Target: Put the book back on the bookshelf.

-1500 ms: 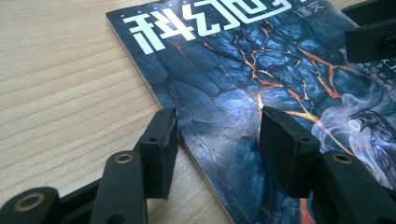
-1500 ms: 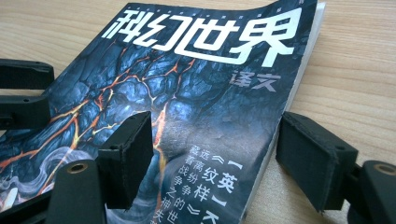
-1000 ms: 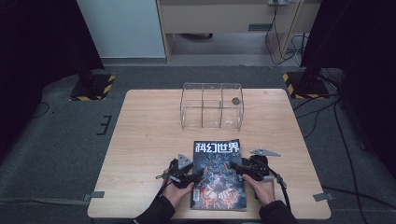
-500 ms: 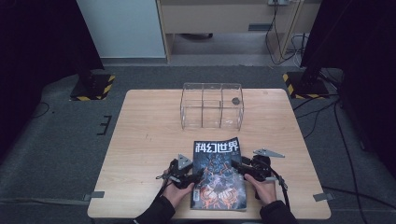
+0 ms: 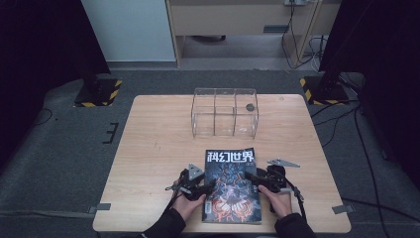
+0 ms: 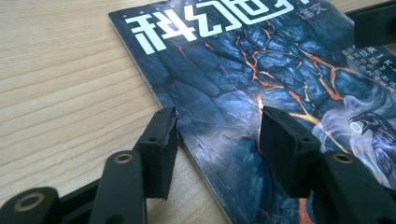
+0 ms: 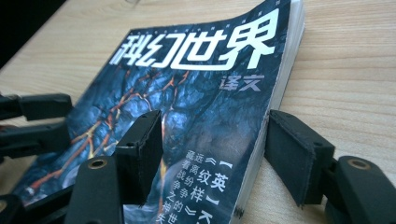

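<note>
A magazine (image 5: 232, 183) with a dark blue cracked-lava cover and a white Chinese title lies flat near the table's front edge. My left gripper (image 5: 210, 186) is at its left side. In the left gripper view it (image 6: 217, 140) is open, with one jaw over the bare wood and the other over the cover (image 6: 243, 70), astride the spine edge. My right gripper (image 5: 250, 177) is at the magazine's right side. In the right gripper view it (image 7: 215, 144) is open too, straddling the page edge of the magazine (image 7: 187, 93). Neither grips the magazine.
A clear acrylic box (image 5: 224, 113) with compartments stands at the back middle of the wooden table (image 5: 158, 148), with a small dark round thing (image 5: 250, 106) at its right end. Bare wood lies between the box and the magazine.
</note>
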The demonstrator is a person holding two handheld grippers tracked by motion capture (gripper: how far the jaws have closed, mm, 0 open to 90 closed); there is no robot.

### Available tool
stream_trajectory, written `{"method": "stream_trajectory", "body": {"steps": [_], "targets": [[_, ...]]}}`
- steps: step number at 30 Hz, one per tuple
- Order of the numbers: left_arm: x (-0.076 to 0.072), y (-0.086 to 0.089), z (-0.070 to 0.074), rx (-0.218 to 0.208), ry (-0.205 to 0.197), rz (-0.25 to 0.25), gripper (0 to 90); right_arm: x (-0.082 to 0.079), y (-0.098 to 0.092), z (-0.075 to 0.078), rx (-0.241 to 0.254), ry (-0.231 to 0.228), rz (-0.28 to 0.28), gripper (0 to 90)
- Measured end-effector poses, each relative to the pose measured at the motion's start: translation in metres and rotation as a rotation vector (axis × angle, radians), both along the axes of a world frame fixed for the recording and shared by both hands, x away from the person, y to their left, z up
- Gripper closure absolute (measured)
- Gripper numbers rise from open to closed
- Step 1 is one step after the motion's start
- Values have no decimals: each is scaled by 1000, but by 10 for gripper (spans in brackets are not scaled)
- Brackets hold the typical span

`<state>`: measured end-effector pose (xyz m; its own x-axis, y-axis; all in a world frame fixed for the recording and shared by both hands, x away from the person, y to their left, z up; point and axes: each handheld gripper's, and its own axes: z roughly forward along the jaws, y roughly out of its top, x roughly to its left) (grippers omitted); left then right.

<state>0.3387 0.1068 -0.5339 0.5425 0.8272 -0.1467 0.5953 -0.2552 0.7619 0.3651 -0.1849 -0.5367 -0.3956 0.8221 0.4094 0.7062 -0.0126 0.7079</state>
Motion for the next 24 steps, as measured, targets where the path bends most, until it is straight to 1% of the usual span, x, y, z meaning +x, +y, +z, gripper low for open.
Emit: {"method": "stream_trajectory", "body": {"steps": [1, 3, 4, 5, 6, 7, 8, 9, 11, 12, 13, 14, 15, 16, 17, 19, 20, 21, 22, 23, 24], "targets": [[0, 0, 0, 1, 0, 0, 463, 0, -1, 1, 11, 1, -3, 370], [0, 0, 0, 1, -2, 2, 462, -2, -4, 7, 69, -24, 1, 413], [0, -1, 0, 0, -3, 4, 462, -2, -4, 7, 69, -24, 1, 413], [0, -1, 0, 0, -2, 3, 462, -4, -5, 13, 161, -47, 30, 440], [0, -1, 0, 0, -2, 4, 462, -4, -4, 14, 185, -53, 45, 449], [0, 0, 0, 0, -2, 4, 462, -4, -4, 14, 185, -53, 45, 449], [0, 0, 0, 0, -1, 3, 462, -5, -1, 14, 190, -53, 67, 448], [0, 0, 0, -1, -1, 3, 462, -5, 6, 13, 114, -56, 97, 436], [0, 0, 0, -1, 1, 3, 463, -4, 7, 12, 80, -47, 107, 433], [0, 0, 0, -1, 1, 3, 462, -4, 7, 12, 74, -40, 106, 417], [0, 0, 0, -1, 1, 3, 462, -2, 7, 12, 51, -30, 116, 403], [0, 0, 0, -2, 1, 3, 462, -2, 7, 12, 51, -30, 116, 403], [0, 0, 0, -5, 1, 2, 462, -1, 7, 11, 16, -30, 119, 398], [0, 0, 0, -5, 1, 2, 462, -1, 7, 11, 16, -30, 119, 398], [0, 0, 0, -6, 1, 1, 462, 2, 7, 12, -6, -20, 128, 358], [1, 1, 0, -7, 3, -1, 462, 4, 7, 11, -15, -12, 132, 348], [1, 1, 0, -8, 3, -2, 461, 8, 5, 9, -46, -6, 132, 333], [1, 1, 0, -9, 4, -3, 461, 8, 5, 9, -46, -6, 132, 333], [1, 1, 0, -9, 4, -4, 461, 11, 4, 7, -56, 0, 126, 335], [1, 1, 0, -9, 4, -5, 461, 13, 3, 6, -49, 15, 123, 341], [1, 1, 0, -10, 4, -5, 461, 14, 3, 4, -42, 20, 127, 352]]}}
